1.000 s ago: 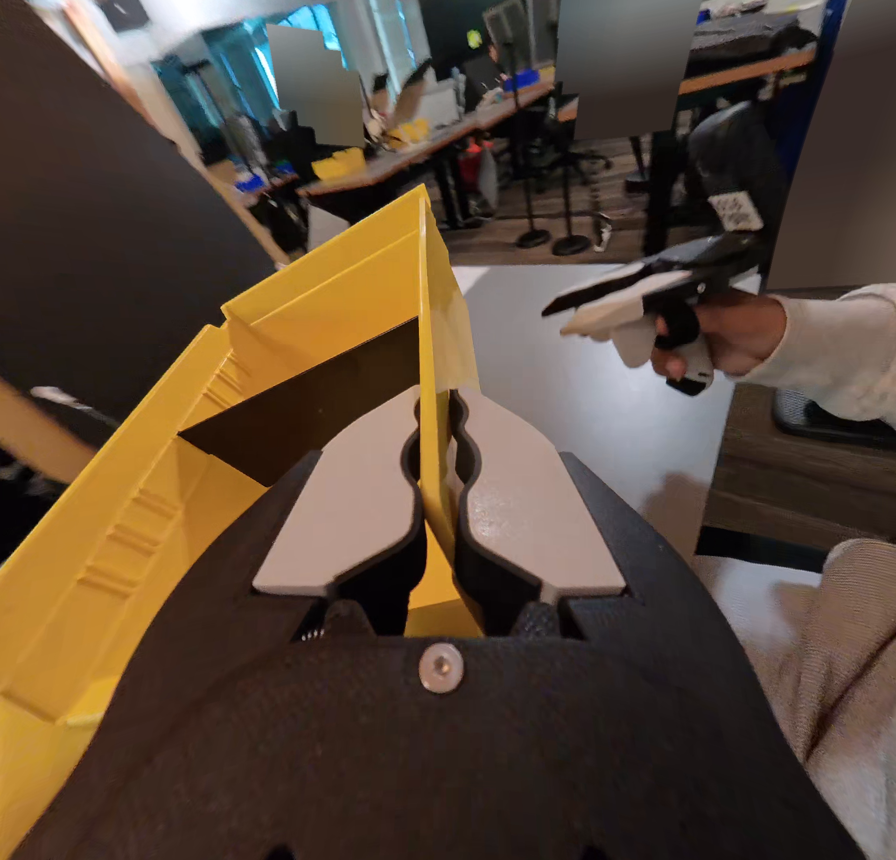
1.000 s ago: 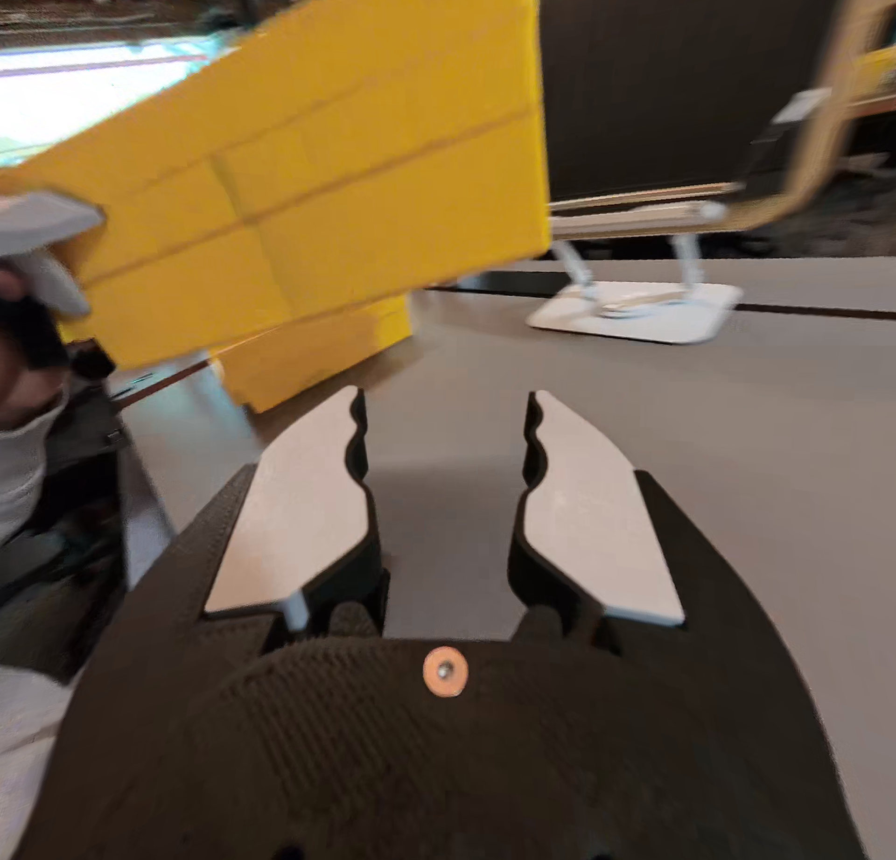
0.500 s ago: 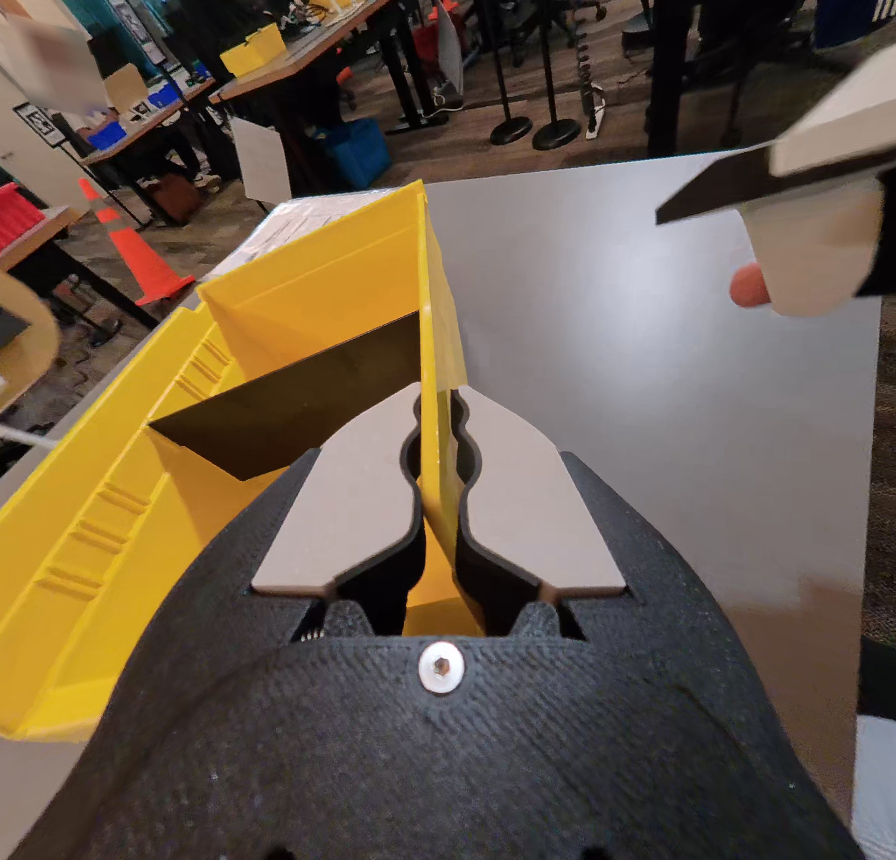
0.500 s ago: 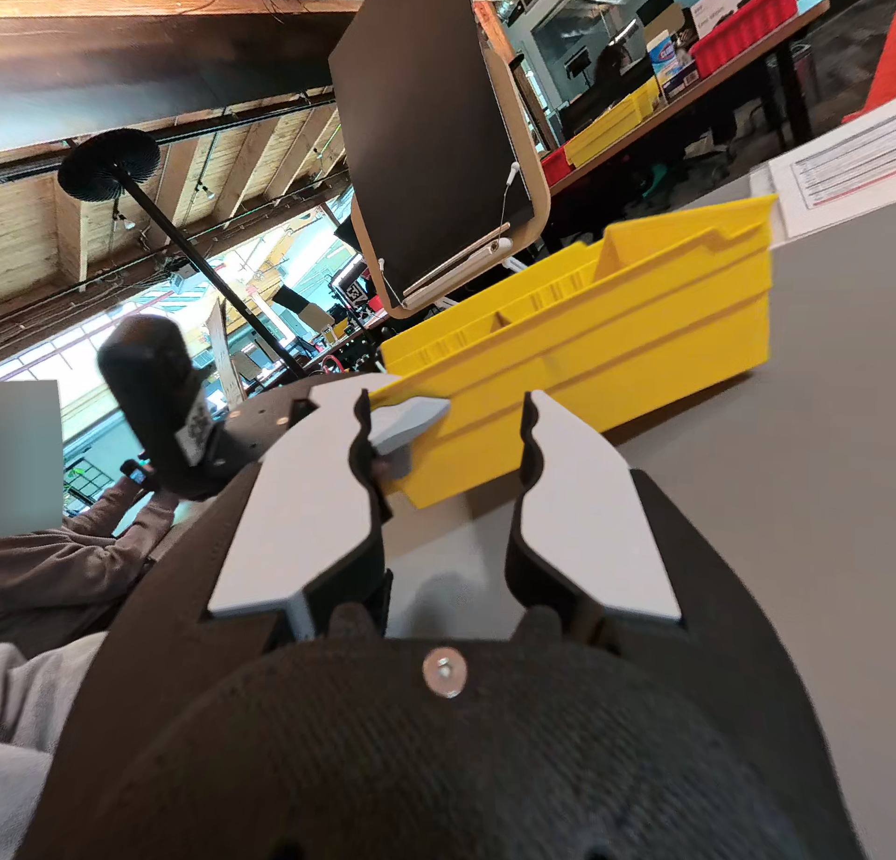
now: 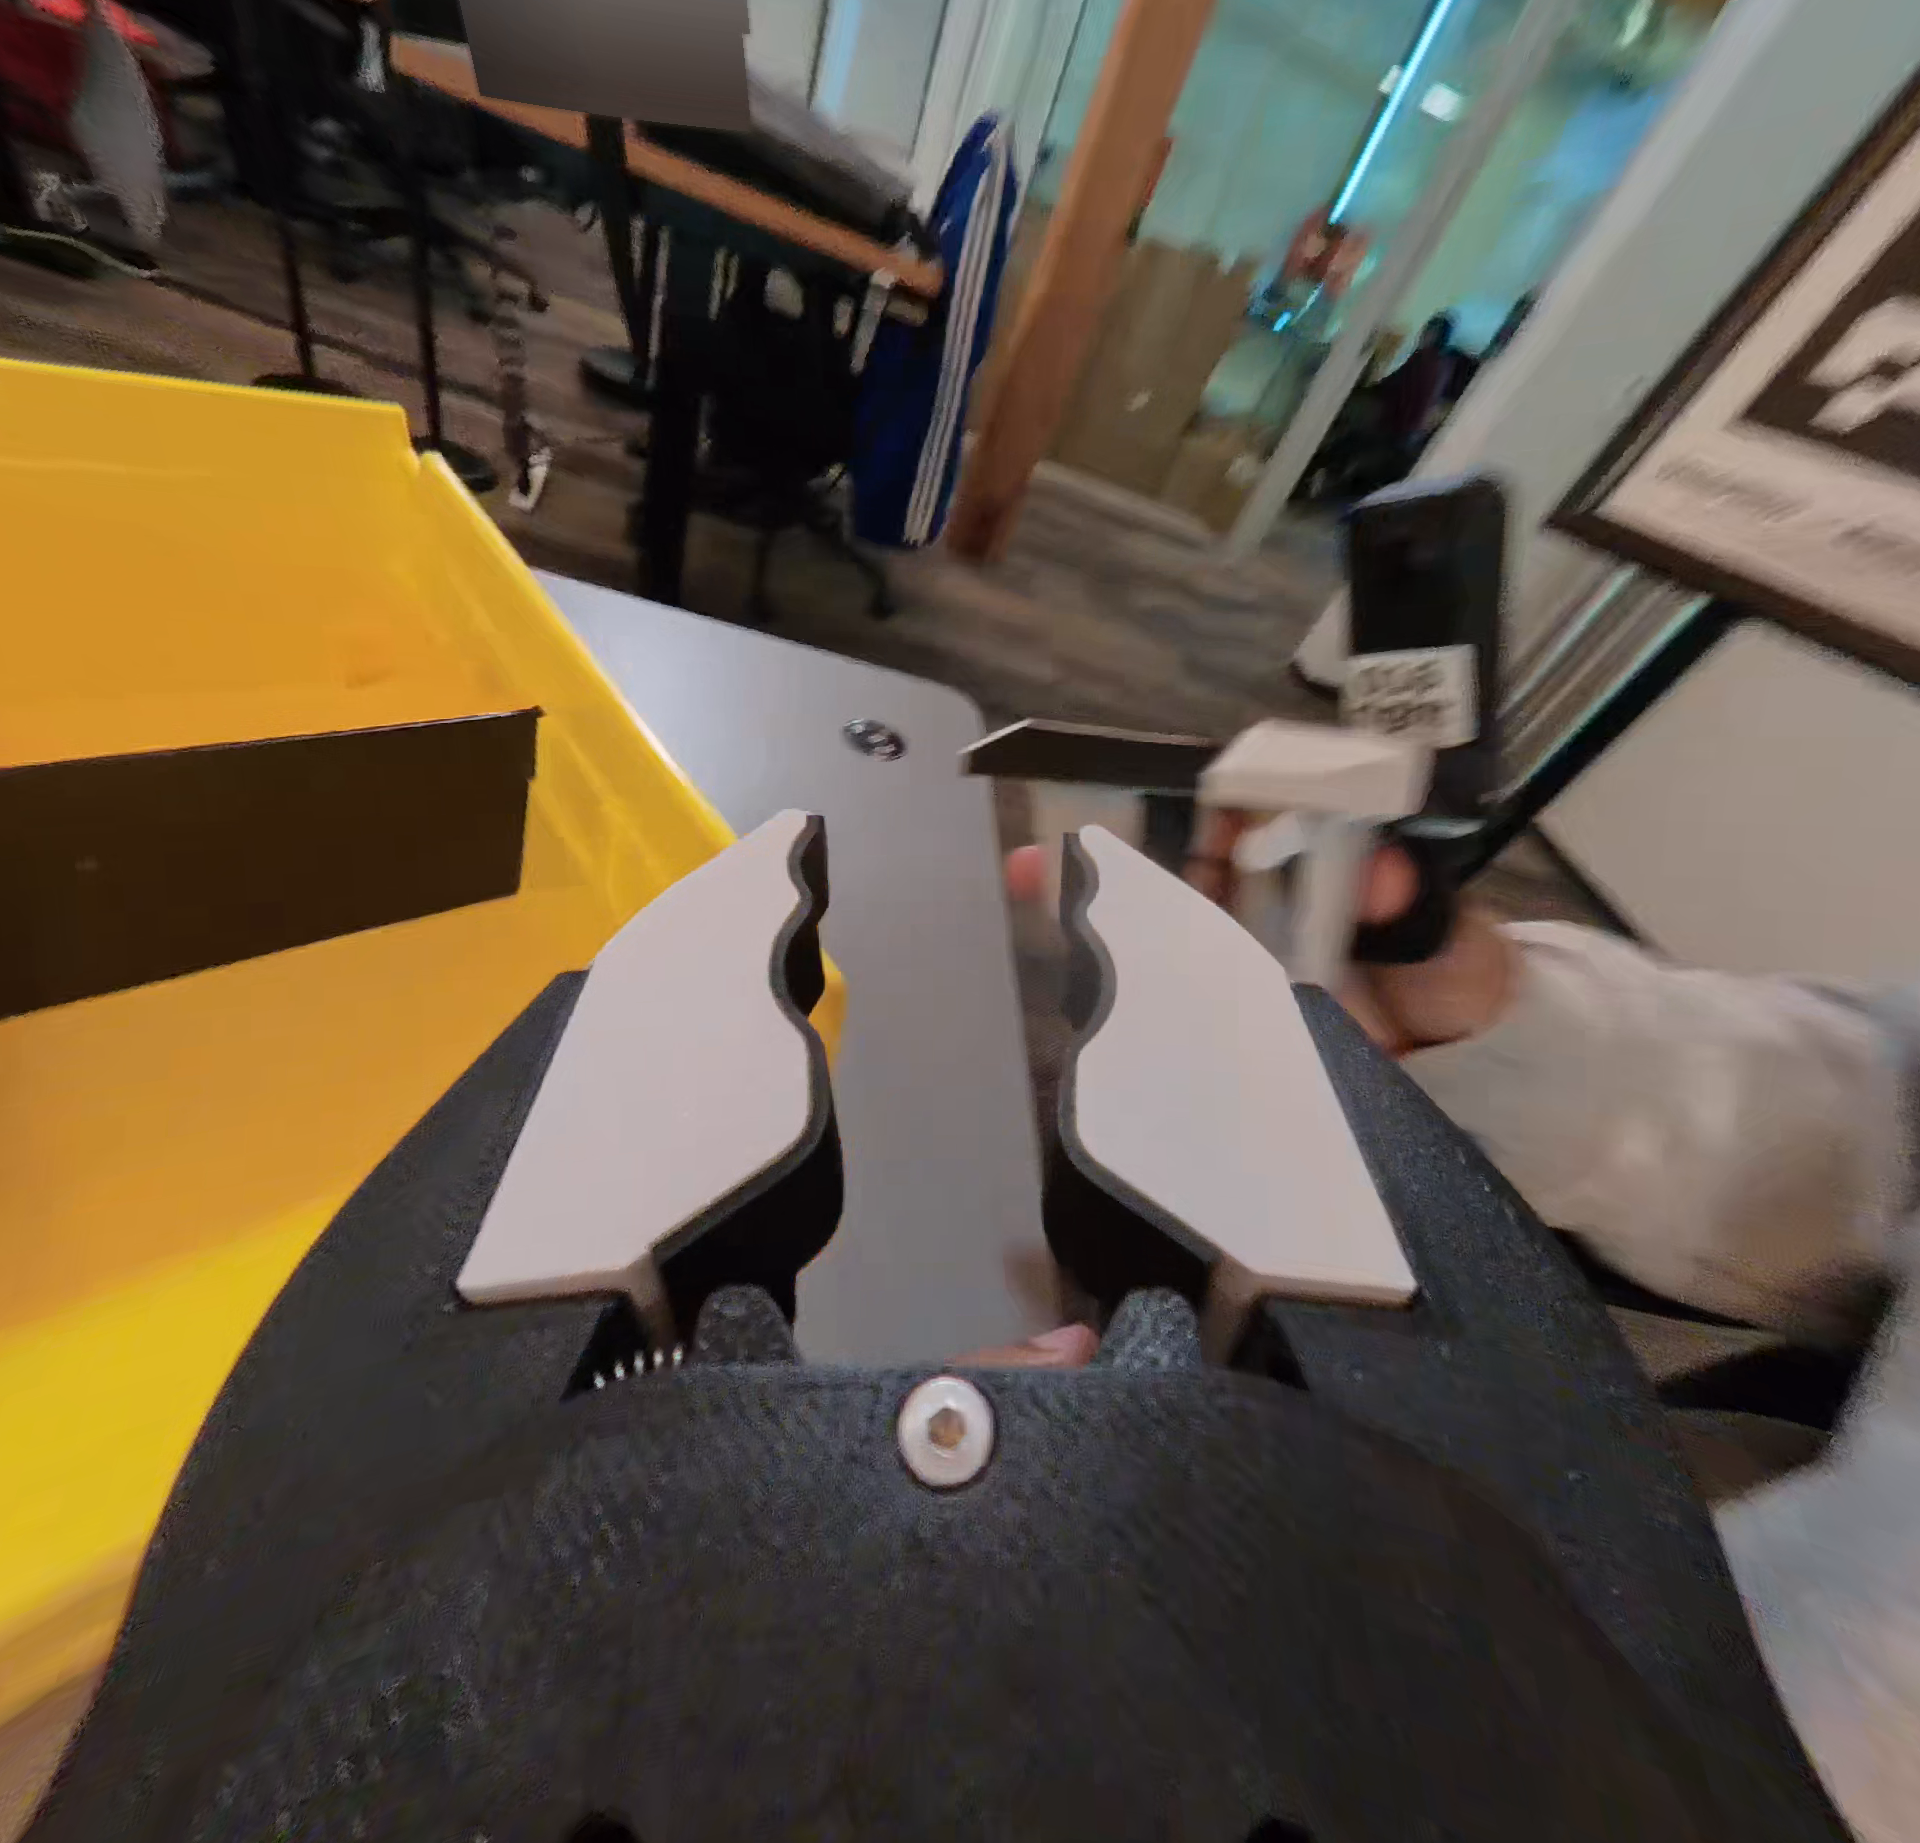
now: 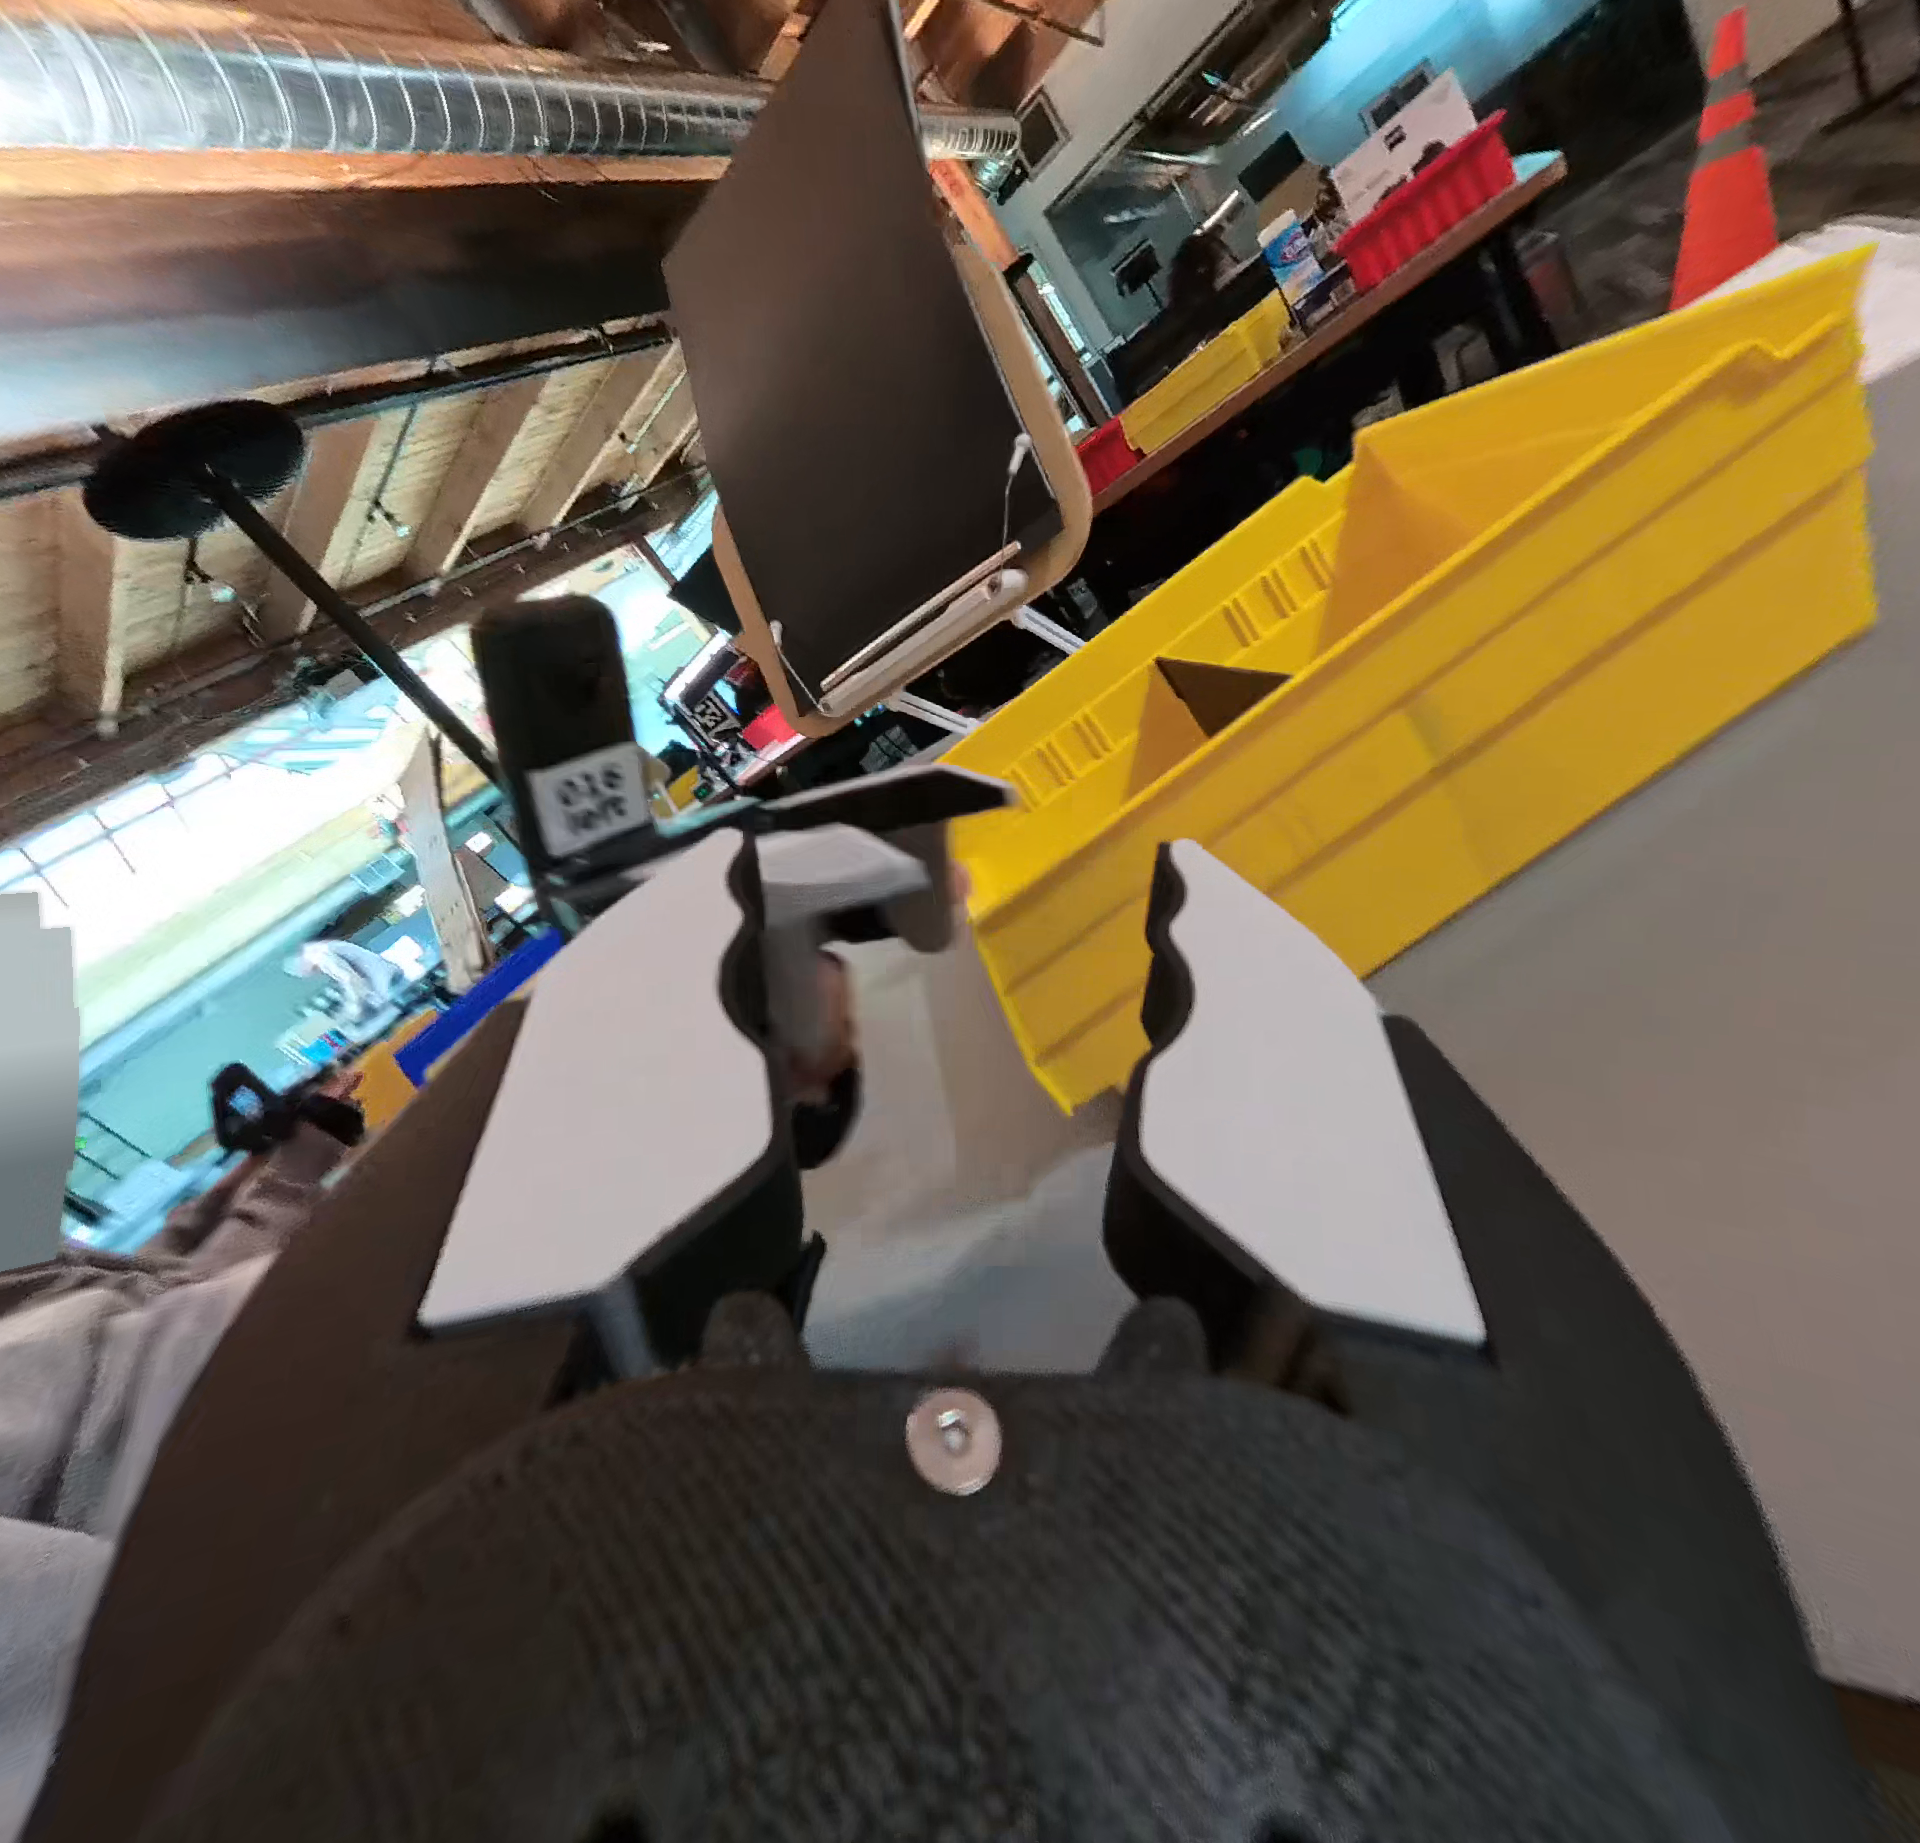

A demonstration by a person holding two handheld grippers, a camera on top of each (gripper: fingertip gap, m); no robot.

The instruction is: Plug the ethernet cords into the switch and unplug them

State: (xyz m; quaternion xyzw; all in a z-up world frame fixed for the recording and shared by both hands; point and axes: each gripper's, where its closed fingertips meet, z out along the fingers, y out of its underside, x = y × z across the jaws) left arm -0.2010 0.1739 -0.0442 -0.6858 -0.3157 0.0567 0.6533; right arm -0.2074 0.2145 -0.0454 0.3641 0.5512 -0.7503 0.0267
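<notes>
Both the left hand-held gripper [image 5: 943,843] and the right hand-held gripper [image 6: 956,863] are open and empty beside the yellow bin [image 6: 1538,640] on the grey surface [image 5: 914,962]; no cords or switch are visible, so finding them probably comes next.

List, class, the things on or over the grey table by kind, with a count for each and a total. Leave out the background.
Yellow bin: 1
Black divider inside the bin: 1
Handheld grippers, the left gripper and the right gripper, both with jaws open and empty: 2
Total: 4
No ethernet cords or switch show in either view.
</notes>
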